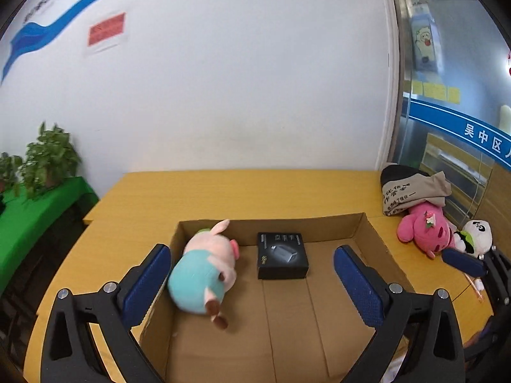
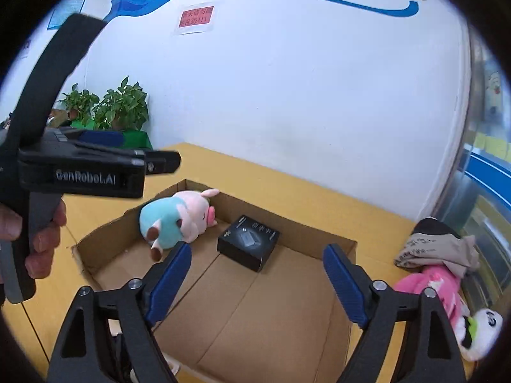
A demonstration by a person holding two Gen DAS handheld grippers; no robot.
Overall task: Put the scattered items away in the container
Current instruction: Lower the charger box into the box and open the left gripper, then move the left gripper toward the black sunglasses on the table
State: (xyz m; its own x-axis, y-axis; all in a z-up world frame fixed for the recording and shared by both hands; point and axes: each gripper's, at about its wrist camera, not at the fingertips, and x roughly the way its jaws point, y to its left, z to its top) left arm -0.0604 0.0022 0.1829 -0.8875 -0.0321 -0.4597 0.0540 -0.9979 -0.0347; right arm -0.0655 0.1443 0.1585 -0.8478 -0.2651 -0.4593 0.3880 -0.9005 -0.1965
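An open cardboard box (image 1: 377,236) (image 2: 338,245) sits on the yellow table. Inside it a pink pig plush in a teal shirt (image 1: 204,271) (image 2: 174,217) lies against the left wall, blurred in the left wrist view, and a black product box (image 1: 282,255) (image 2: 247,242) lies on the floor. My left gripper (image 1: 252,282) is open and empty above the box. My right gripper (image 2: 257,282) is open and empty above the box's near right part. A pink plush (image 1: 424,231) (image 2: 437,287), a panda plush (image 1: 477,237) (image 2: 479,330) and a beige cloth bag (image 1: 412,191) (image 2: 437,249) lie on the table right of the box.
The table (image 1: 242,191) meets a white wall at the back. Potted plants (image 1: 48,159) (image 2: 108,108) stand on a green-covered stand at the left. A glass partition (image 1: 453,95) is at the right. The left gripper's body and the hand holding it (image 2: 80,172) fill the right wrist view's left side.
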